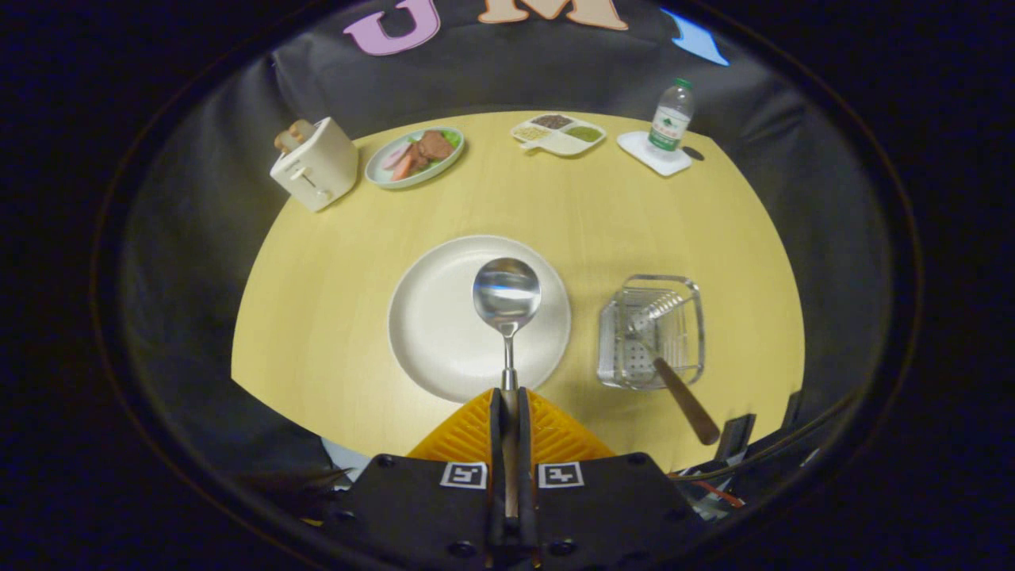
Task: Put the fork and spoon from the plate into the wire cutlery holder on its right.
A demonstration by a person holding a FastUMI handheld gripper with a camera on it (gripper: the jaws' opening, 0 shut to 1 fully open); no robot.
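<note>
Pressed together at lower centre, the gripper is pinching the spoon by its handle, most of which is being hidden between the fingers. Its shiny bowl is being held over the white plate. Right of it, the fork is leaning in the wire cutlery holder, tines blurred among wires.

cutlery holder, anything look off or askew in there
Only mildly: the fork lies tilted in the cutlery holder, tines inside, its wooden handle sticking out over the rim toward the table edge. Otherwise nothing stands out. The hand-held gripper is shut on the spoon, above the plate.
</note>
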